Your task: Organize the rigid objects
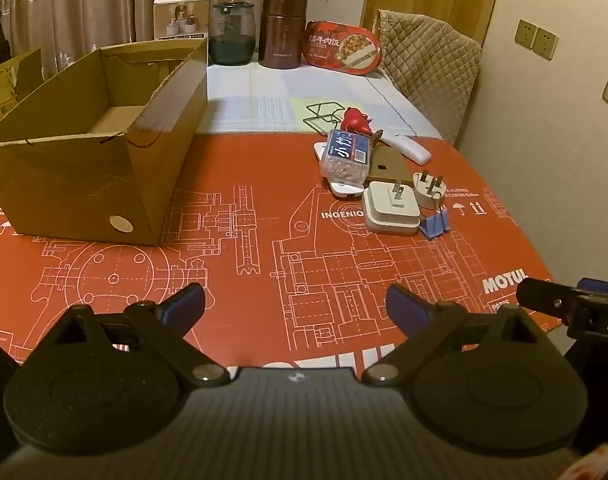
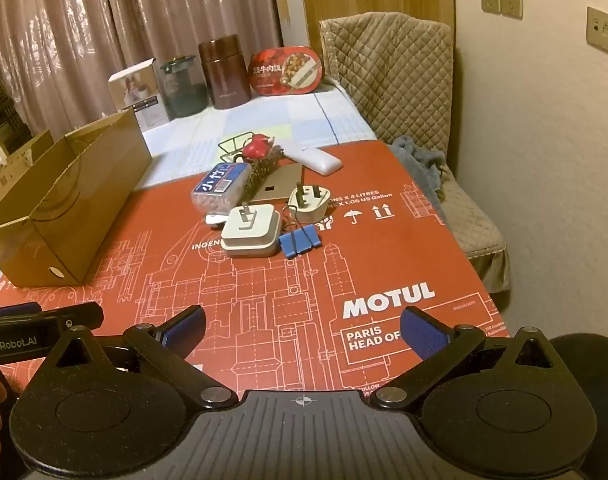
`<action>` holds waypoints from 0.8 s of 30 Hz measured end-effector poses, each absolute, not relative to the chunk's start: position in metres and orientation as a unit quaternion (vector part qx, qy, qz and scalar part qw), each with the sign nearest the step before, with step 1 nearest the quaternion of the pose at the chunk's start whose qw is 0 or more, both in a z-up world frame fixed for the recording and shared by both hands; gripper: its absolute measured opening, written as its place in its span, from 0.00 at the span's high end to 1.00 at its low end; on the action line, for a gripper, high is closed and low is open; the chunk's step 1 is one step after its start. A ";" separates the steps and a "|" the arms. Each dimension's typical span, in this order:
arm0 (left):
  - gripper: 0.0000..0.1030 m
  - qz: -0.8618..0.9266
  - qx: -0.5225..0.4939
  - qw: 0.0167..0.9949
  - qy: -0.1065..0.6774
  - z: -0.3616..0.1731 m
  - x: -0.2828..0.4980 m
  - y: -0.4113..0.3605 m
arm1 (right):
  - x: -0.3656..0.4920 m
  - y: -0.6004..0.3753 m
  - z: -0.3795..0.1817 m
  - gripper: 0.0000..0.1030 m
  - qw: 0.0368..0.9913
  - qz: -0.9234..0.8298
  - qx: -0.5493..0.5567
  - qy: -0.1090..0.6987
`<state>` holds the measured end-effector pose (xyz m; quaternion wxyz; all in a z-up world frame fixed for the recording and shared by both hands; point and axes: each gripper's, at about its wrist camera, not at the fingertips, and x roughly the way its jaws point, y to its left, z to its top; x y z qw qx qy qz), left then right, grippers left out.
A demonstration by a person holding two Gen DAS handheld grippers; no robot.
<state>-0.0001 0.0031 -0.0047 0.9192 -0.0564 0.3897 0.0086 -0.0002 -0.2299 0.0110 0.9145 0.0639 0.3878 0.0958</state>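
An empty open cardboard box (image 1: 104,152) (image 2: 72,196) stands on the left of the red printed mat. A pile of small things lies to the right: a clear toothpick box with a blue label (image 1: 346,156) (image 2: 222,188), a square white plug adapter (image 1: 392,208) (image 2: 251,230), a round white plug (image 1: 429,190) (image 2: 309,202), a blue binder clip (image 1: 436,224) (image 2: 300,240), a red figurine (image 1: 356,120) (image 2: 257,146), a white remote (image 1: 410,148) (image 2: 314,160). My left gripper (image 1: 294,308) and right gripper (image 2: 302,330) hover open over the mat's near edge, nothing between their fingers.
At the table's far end stand a dark glass jar (image 1: 232,34), a brown flask (image 1: 283,32), a red food tub (image 1: 342,48) and a white carton (image 1: 181,16). A quilted chair (image 2: 388,76) sits right, against the wall. A wire stand (image 1: 322,114) lies behind the pile.
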 end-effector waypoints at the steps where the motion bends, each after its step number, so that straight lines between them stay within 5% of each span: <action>1: 0.07 0.009 -0.056 0.919 0.390 -0.004 0.000 0.003 | 0.000 -0.230 0.011 0.02 0.915 0.096 0.064 0.388; 24: 0.08 0.000 -0.064 0.920 0.386 -0.002 -0.002 0.000 | 0.000 -0.229 0.009 0.02 0.914 0.096 0.059 0.389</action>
